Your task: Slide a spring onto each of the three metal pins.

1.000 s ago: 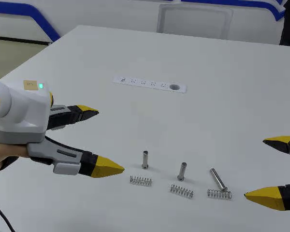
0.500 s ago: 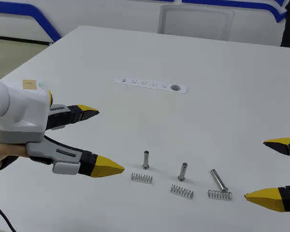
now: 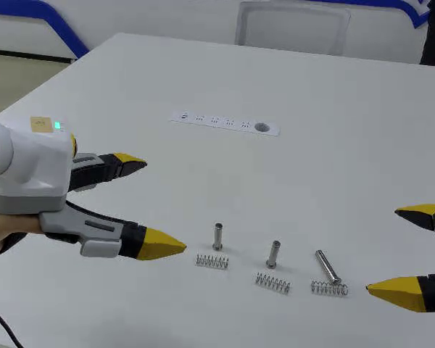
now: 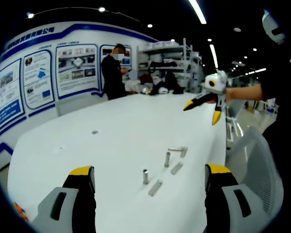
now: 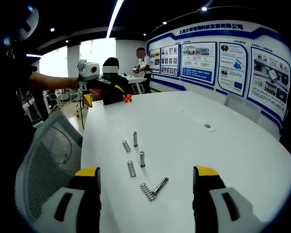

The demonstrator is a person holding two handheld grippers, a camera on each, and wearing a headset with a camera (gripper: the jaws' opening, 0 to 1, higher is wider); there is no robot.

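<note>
Left fingers [image 3: 162, 245] spread, empty | right fingers [image 3: 399, 290] spread, empty | 3 springs [image 3: 212, 261] beside 3 pins [image 3: 218, 236] | sticker [image 3: 39, 124] text unreadable

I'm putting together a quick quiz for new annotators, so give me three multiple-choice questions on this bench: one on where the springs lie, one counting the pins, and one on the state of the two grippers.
1. Where do the three springs lie?
A) on the table, each just nearer the person than a pin
B) piled in one heap
C) threaded on the pins

2. How many metal pins stand upright?
A) none
B) two
C) three

3. How are the left gripper and right gripper?
A) both open and empty
B) left shut on a spring
C) right shut on a pin

Answers:
1 A: the head view shows one spring lying in front of each pin.
2 B: two pins stand, while the rightmost pin lies over on the table.
3 A: each gripper's jaws stand wide apart with nothing between them.
</note>
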